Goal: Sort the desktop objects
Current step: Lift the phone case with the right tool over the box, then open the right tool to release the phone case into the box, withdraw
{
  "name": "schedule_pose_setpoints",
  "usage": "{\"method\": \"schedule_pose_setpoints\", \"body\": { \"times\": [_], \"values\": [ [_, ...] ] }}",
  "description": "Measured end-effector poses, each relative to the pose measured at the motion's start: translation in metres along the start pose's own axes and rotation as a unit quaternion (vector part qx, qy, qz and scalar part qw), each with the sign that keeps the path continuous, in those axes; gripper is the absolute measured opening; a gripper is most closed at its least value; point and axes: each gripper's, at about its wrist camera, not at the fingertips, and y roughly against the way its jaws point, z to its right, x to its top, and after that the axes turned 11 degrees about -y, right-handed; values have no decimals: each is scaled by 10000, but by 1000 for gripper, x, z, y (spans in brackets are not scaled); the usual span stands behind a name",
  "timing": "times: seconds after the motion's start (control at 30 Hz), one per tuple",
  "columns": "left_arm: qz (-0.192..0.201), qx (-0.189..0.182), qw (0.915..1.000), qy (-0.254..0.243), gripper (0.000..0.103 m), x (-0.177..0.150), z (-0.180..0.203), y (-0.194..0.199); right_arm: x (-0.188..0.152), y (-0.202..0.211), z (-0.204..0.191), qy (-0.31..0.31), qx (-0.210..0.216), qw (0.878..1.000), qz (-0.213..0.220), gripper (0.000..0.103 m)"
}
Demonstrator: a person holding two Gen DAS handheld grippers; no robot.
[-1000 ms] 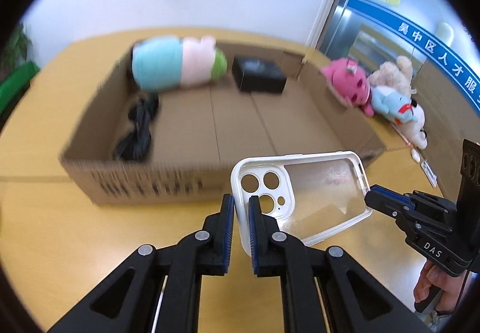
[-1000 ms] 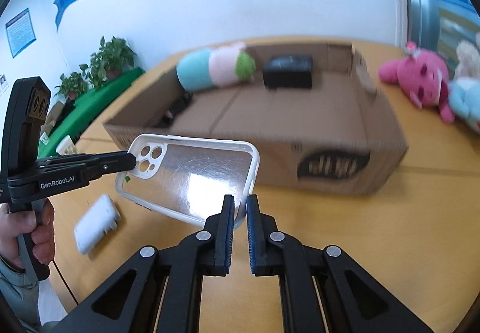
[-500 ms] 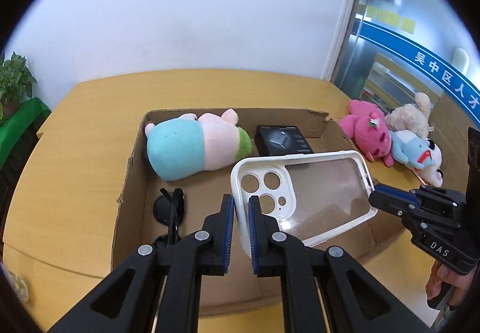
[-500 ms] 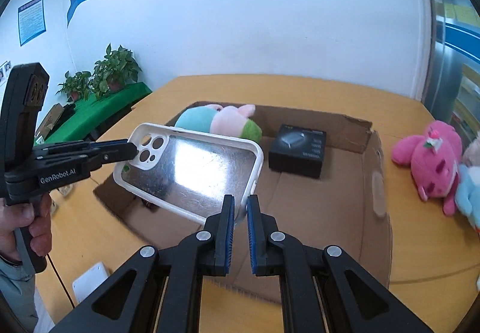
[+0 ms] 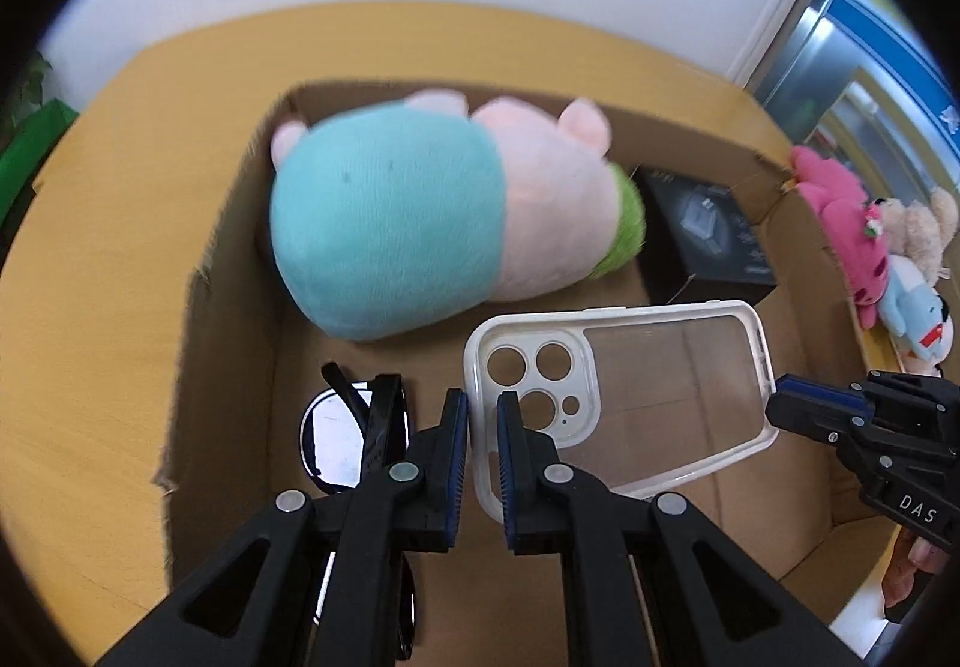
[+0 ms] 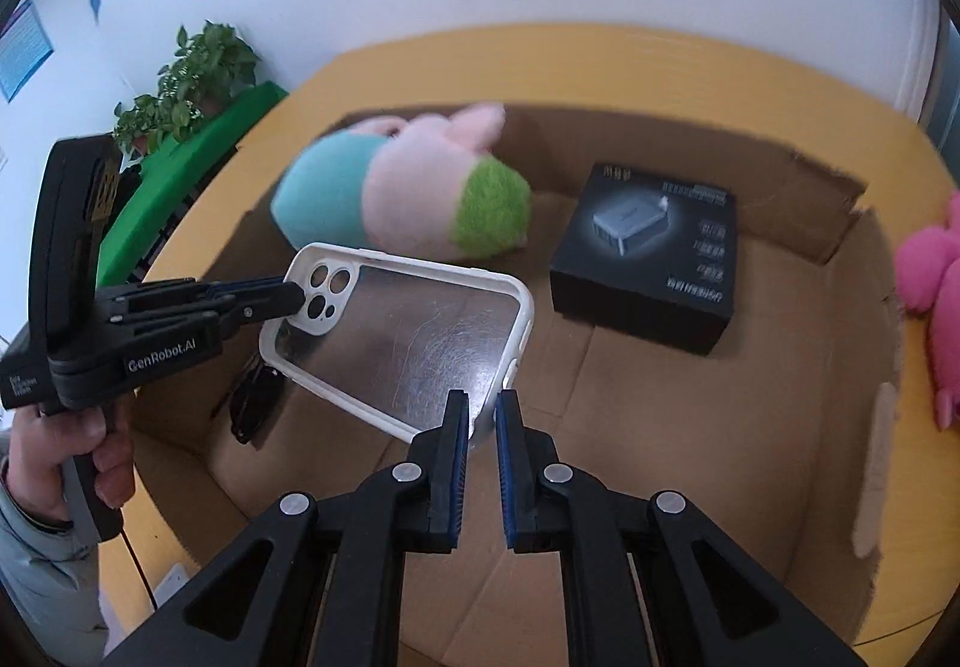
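Observation:
A clear phone case with a white rim hangs over the open cardboard box. My left gripper is shut on its camera-hole end, and my right gripper is shut on the opposite end. Each gripper shows in the other's view: the right gripper at the right, the left gripper at the left. Inside the box lie a blue, pink and green plush toy, a black product box and black sunglasses.
The box sits on a yellow wooden table. Pink, beige and blue plush toys lie outside the box's right wall, the pink one at the picture edge. A hand holds the left gripper's grip. Green plants stand beyond the table.
Both grippers carried the phone case forward from in front of the box to over its inside, tilting downward. The box contents now look much nearer.

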Motion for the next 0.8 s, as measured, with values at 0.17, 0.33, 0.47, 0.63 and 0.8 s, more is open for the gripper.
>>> {"method": "schedule_pose_setpoints", "body": {
  "times": [0.17, 0.33, 0.47, 0.63, 0.8],
  "values": [
    [-494, 105, 9987, -33, 9, 7, -4, -32, 7, -45, 13, -158, -107, 9975, -675, 9],
    [-909, 111, 9958, 12, 9, 9, -7, -47, 6, -73, 18, -195, -258, 9935, -1096, 10],
    [-924, 58, 9957, 81, 15, 7, -9, -47, 8, -69, 19, -226, -275, 9940, -1039, 11],
    [-423, 92, 9991, -29, 20, -2, -6, -1, -7, -40, 11, 126, -605, 9968, -510, 30],
    [798, 591, 9946, -303, 65, -40, 0, 93, -51, 58, -10, 458, -435, 9929, 1011, 63]
  ]
}}
